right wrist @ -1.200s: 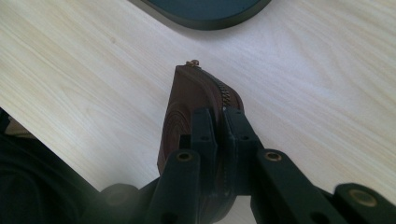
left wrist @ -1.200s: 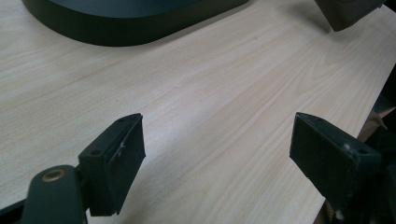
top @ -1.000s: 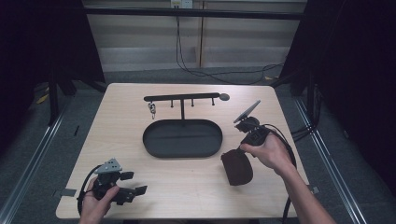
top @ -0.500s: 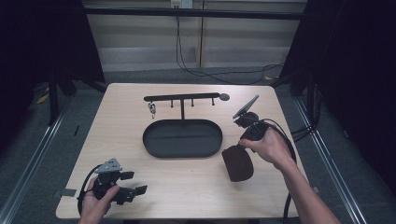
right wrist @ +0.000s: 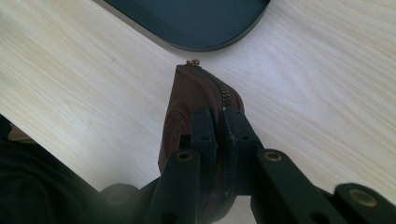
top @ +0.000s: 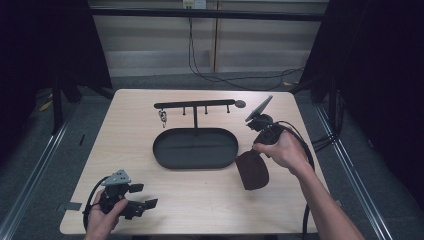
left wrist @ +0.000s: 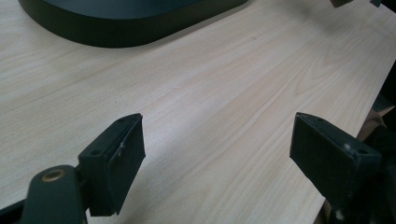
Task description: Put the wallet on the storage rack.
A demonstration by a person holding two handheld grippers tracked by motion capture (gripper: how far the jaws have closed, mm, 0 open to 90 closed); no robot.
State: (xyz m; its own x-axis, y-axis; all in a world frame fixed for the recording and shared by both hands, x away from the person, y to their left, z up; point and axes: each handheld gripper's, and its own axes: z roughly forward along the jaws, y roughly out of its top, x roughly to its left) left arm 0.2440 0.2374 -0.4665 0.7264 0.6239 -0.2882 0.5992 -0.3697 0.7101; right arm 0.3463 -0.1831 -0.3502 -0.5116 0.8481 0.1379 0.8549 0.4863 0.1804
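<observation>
Two tools at work. Right tool (right wrist: pixel 219 126) is clenched on a brown zip pouch (right wrist: pixel 196 107), pads either side of the zipper edge, pouch hanging just ahead of & below the tool, over the tabletop (top: pixel 200 200). Black oval tray (right wrist: pixel 196 18) lies just beyond the pouch tip, not touching. Left tool (left wrist: pixel 217 154) is released, jaws wide apart w/ nothing between, low over bare wood; tray edge sits well ahead of it.
</observation>
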